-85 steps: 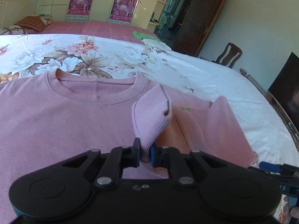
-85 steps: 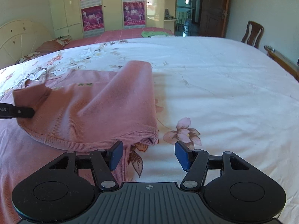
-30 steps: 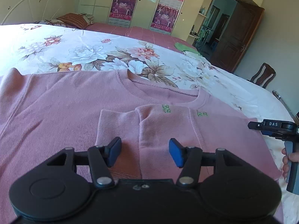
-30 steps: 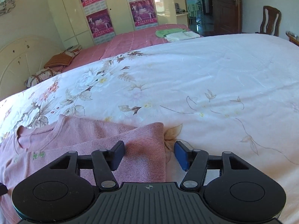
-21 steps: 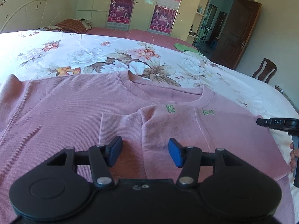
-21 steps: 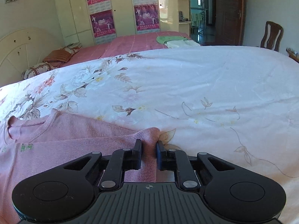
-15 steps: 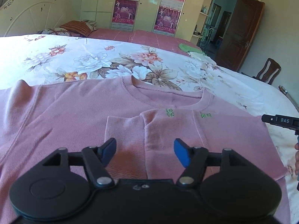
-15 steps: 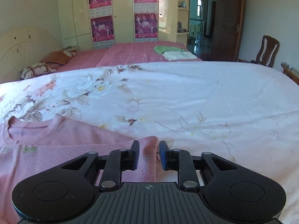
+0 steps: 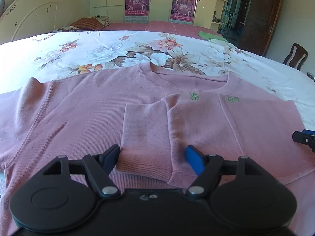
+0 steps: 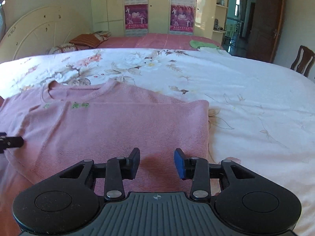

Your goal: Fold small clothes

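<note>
As seen in the left wrist view, the pink sweater (image 9: 82, 114) lies flat on the bed (image 9: 118, 45), its 1 folded sleeve between the released jaws of the left gripper (image 9: 153, 155); in the right wrist view, the right gripper (image 10: 157, 162) is likewise released above the folded edge; soft, limp knit is judged best pinched at cuff or hem

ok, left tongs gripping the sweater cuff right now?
No. The left tongs stand open, with the cuff of the pink sweater lying flat between them.

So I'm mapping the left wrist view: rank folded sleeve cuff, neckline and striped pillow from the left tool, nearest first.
1. Folded sleeve cuff, between the left tool's open fingers.
2. Neckline, mid-frame, beyond.
3. Striped pillow, far left.
</note>
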The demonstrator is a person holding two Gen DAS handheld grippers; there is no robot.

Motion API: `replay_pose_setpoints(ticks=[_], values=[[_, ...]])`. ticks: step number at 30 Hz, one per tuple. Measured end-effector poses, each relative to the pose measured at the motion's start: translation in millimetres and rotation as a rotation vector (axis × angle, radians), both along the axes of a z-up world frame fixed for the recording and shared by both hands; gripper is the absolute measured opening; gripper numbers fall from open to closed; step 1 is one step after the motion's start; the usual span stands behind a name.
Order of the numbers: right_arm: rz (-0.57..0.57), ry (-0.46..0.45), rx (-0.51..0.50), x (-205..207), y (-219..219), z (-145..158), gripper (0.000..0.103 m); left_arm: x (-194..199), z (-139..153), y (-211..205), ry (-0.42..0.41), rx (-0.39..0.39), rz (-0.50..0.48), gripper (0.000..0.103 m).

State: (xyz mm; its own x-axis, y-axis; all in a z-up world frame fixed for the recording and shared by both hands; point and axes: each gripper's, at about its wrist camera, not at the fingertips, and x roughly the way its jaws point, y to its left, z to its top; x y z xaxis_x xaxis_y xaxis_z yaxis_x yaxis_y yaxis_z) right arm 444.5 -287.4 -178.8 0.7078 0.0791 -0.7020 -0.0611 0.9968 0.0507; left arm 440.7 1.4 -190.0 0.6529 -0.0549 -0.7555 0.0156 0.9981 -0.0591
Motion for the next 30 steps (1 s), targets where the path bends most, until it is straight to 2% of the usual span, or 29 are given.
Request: replay_pose_setpoints(ticks=[2, 4, 6, 9, 13, 17, 21, 24, 28, 30], values=[[0.022, 0.003, -0.025, -5, 8, -2, 0.039, -1, 0, -2, 0.007, 0.009, 0.008, 0.073], [0.034, 0.050, -0.042, -6, 13, -12, 0.038, -3, 1, -3, 0.007, 0.019, 0.015, 0.073], [0.044, 0.047, -0.057, -9, 16, -9, 0.039, -6, 3, -4, 0.017, 0.020, 0.026, 0.073], [0.075, 0.009, 0.004, -14, 21, 7, 0.039, -14, 13, 0, 0.016, 0.022, 0.046, 0.074], [0.162, -0.031, 0.049, -16, 51, 21, 0.039, -32, 29, 12, -0.004, 0.045, 0.082, 0.075], [0.248, -0.029, 0.076, -18, 89, 21, 0.039, -54, 44, 40, -0.025, 0.041, 0.139, 0.078], [0.274, -0.008, 0.102, -18, 119, 18, 0.039, -70, 52, 67, -0.043, 0.039, 0.163, 0.079], [0.269, 0.001, 0.063, -19, 138, 12, 0.039, -76, 52, 86, -0.035, 0.009, 0.170, 0.079], [0.255, 0.089, 0.026, -14, 157, -3, 0.039, -85, 53, 119, -0.025, -0.057, 0.187, 0.079], [0.245, 0.068, 0.024, -17, 166, 2, 0.039, -89, 54, 139, -0.029, -0.086, 0.199, 0.080]])
